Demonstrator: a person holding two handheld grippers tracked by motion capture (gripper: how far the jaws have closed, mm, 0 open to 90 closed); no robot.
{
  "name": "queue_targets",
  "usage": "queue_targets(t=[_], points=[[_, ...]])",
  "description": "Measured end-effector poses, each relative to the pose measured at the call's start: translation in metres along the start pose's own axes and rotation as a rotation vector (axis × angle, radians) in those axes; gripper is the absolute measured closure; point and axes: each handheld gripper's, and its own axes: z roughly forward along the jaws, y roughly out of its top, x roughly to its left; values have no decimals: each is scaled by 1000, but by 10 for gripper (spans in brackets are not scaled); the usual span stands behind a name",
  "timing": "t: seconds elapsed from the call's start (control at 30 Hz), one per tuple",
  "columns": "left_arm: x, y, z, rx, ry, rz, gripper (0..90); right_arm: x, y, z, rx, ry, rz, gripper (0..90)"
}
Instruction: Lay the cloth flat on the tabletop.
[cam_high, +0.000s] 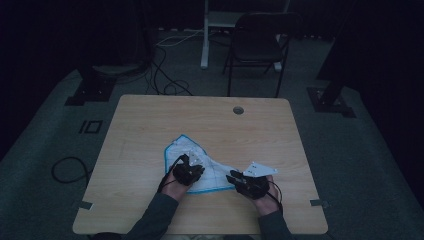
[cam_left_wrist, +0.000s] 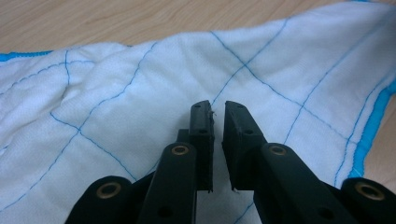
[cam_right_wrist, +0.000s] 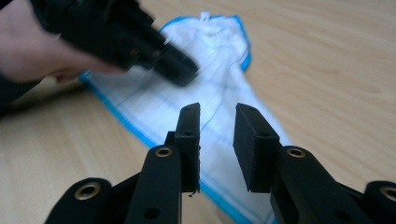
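Observation:
A white cloth with blue grid lines and a blue hem lies crumpled on the wooden table, near its front. My left gripper hovers over the cloth's left part. In the left gripper view its jaws stand almost together with a thin gap, nothing pinched between them, and the cloth spreads just beneath. My right gripper is at the cloth's right corner and points left. Its jaws stand apart over the cloth's hemmed corner, not pressing on it. The left gripper and its hand appear blurred beyond.
A round cable hole sits in the table's far side. Bare wood surrounds the cloth on all sides. Beyond the table stand a black folding chair and a white post, with cables on the floor.

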Motion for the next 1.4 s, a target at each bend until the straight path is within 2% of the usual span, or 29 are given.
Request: queue_targets(t=[0.17, 0.27, 0.3, 0.37, 0.4, 0.43, 0.47, 0.5, 0.53, 0.57, 0.6, 0.63, 0.67, 0.7, 0.73, 0.77, 0.8, 0.83, 0.87, 0.9, 0.93, 0.97, 1.0, 1.07, 1.17, 1.2, 1.23, 1.27, 1.4], points=[[-2, -6, -3, 5, 6, 14, 825, -9, 8, 2, -23, -30, 13, 756], [-2, -14, -8, 0, 0, 13, 825, -16, 19, 14, -23, -51, 12, 831], [-2, -14, -8, 0, 0, 13, 825, -16, 19, 14, -23, -51, 12, 831], [-1, -17, -11, -3, -4, 11, 825, -17, 24, 24, -15, -53, 5, 859], [0, -20, -13, -7, -6, 11, 824, -16, 28, 37, -5, -53, 5, 877], [0, -20, -13, -7, -6, 11, 823, -16, 28, 37, -5, -53, 5, 877], [0, -23, -15, -12, -9, 10, 822, -15, 31, 50, 3, -44, 6, 884], [0, -23, -15, -12, -9, 10, 822, -15, 31, 50, 3, -44, 6, 884], [0, -24, -16, -13, -8, 12, 822, -13, 33, 65, 21, -36, 2, 886], [0, -25, -16, -16, -7, 11, 822, -13, 33, 65, 21, -36, 2, 886], [0, -26, -18, -17, -6, 11, 821, -12, 36, 77, 38, -34, 2, 885], [0, -26, -18, -17, -6, 11, 820, -12, 36, 77, 38, -34, 2, 885], [-1, -28, -19, -20, -2, 10, 820, -12, 39, 90, 59, -36, -2, 871], [-1, -28, -19, -20, -2, 10, 819, -12, 39, 90, 59, -36, -2, 871], [-1, -29, -20, -24, 0, 11, 818, -14, 43, 104, 81, -41, 10, 852], [-1, -29, -20, -24, 0, 11, 818, -14, 43, 104, 81, -41, 10, 852], [-1, -30, -20, -27, -1, 8, 818, -14, 46, 116, 104, -46, 13, 830], [-1, -30, -20, -27, -1, 8, 817, -14, 46, 116, 104, -46, 13, 830], [-1, -30, -20, -29, -1, 5, 818, -14, 48, 127, 131, -48, 6, 805], [-1, -30, -20, -29, -1, 5, 817, -14, 48, 127, 131, -48, 6, 805], [-1, -30, -20, -31, -1, 3, 817, -13, 49, 135, 153, -51, 5, 735], [-1, -30, -20, -31, -1, 3, 817, -13, 49, 135, 153, -51, 5, 735], [-1, -31, -20, -34, -1, 4, 817, -11, 49, 143, 179, -50, -7, 684], [-1, -31, -20, -34, -2, 4, 818, -9, 49, 148, 193, -33, -14, 659], [-1, -32, -20, -34, 0, 6, 820, -7, 49, 151, 217, -42, -24, 666], [-2, -32, -21, -31, 3, 5, 827, -8, 46, 154, 229, -40, -23, 737], [-2, -32, -21, -31, 3, 5, 836, -8, 46, 154, 229, -40, -23, 737], [-2, -32, -22, -31, 6, 4, 851, -9, 47, 154, 234, -56, -37, 823], [0, -37, -27, -21, 11, 8, 900, -8, 48, 153, 251, -75, -64, 876]])
